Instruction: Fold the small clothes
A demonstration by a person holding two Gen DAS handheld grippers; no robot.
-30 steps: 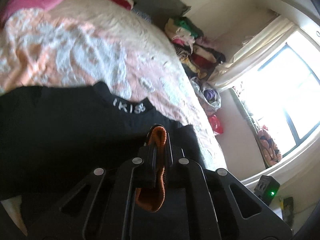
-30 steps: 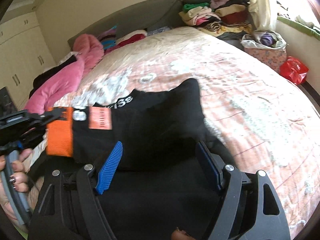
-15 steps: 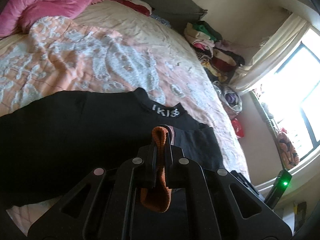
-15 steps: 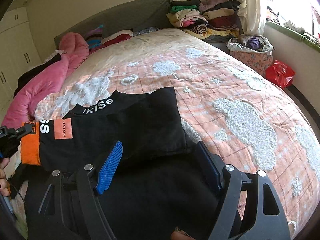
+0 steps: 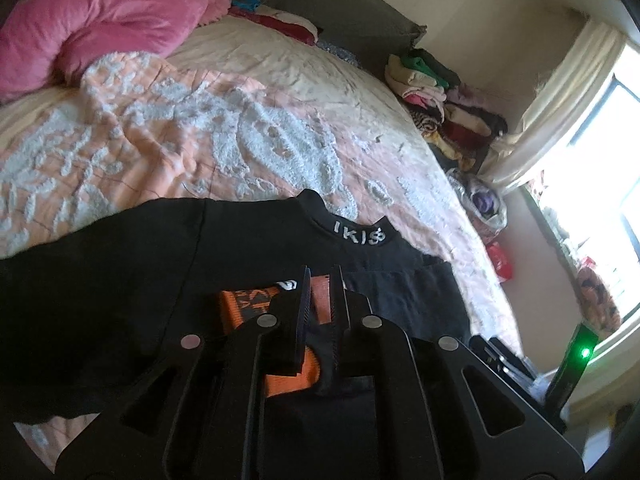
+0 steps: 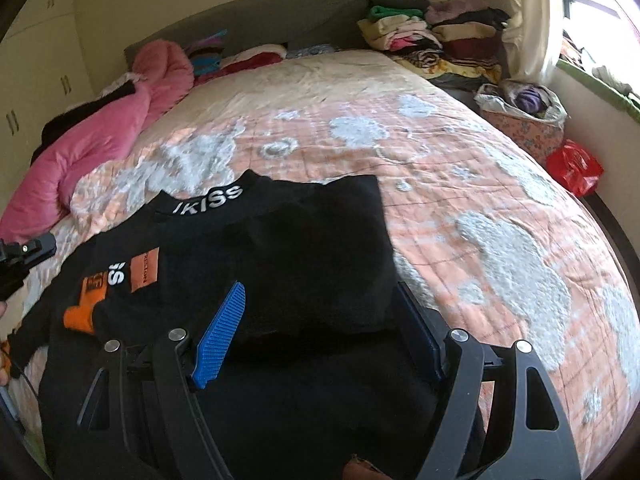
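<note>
Orange-cuffed sleeve [image 6: 104, 292] now laid across black top [image 6: 280, 248], no longer held out sideways. Left claw [image 5: 319, 280] just parted, cuff released; right claw [image 6: 320, 332] wide apart, hovering ready to smooth fold on bed [image 6: 480, 208].

A black top [image 6: 280, 248] lies flat on the bed [image 6: 460, 200], near its foot end. Its collar [image 5: 360, 236], lettered in white "IKISS", points toward the headboard. One sleeve is folded across the chest, and its orange cuff [image 6: 80, 316] rests on the body of the garment toward the left side. Beside the cuff the sleeve carries two orange patches [image 6: 145, 270] and white letters. The right side of the top is folded inward, forming a straight dark edge that runs down from beside the collar. The fabric looks thick and slightly rumpled around the cuff.
</note>
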